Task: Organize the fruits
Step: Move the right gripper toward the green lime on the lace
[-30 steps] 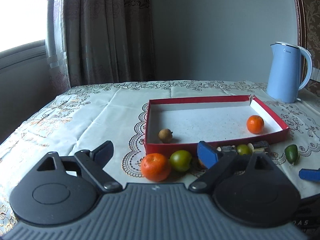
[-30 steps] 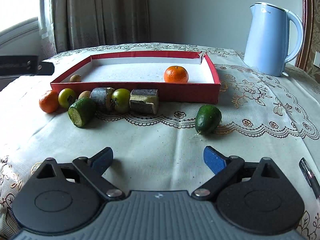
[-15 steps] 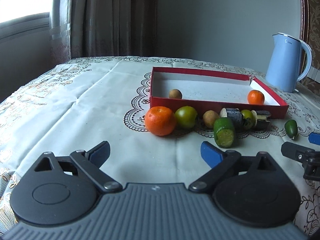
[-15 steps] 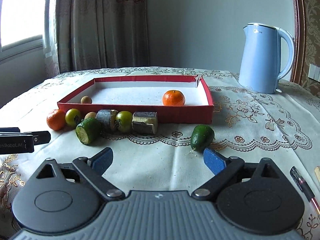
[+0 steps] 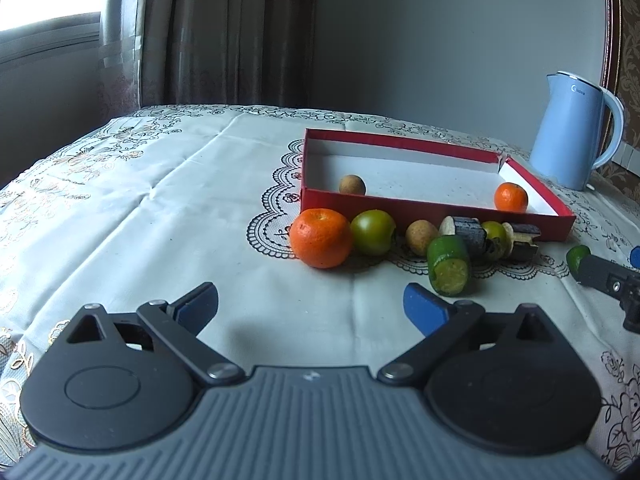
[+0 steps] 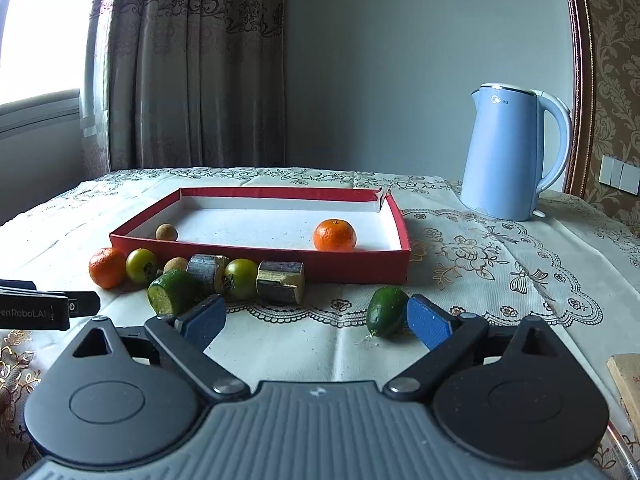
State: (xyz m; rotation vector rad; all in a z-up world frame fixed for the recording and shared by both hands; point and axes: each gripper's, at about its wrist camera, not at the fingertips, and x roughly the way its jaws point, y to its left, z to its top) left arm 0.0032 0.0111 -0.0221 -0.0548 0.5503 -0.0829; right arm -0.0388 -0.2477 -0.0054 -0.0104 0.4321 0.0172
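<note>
- Our left gripper [image 5: 311, 306] hovers low over the cloth-covered surface [image 5: 160, 216], tilted slightly down, fingers [image 5: 198, 306] spread wide with nothing between them.
- Ahead of it, a row runs along the red box [image 5: 432, 210]: an orange [image 5: 321, 237], a green fruit [image 5: 373, 232], a small brown fruit [image 5: 421, 232], then a cut green piece [image 5: 449, 266] with its cut face towards us.
- Our right gripper [image 6: 316, 322] also stands released; a green oval fruit [image 6: 386, 310] lies just inside its right finger, long axis pointing away.
- Inside the box sit a mandarin [image 6: 334, 235] and a brown fruit [image 6: 166, 232].
- A blue kettle [image 6: 508, 152] stands far right.
</note>
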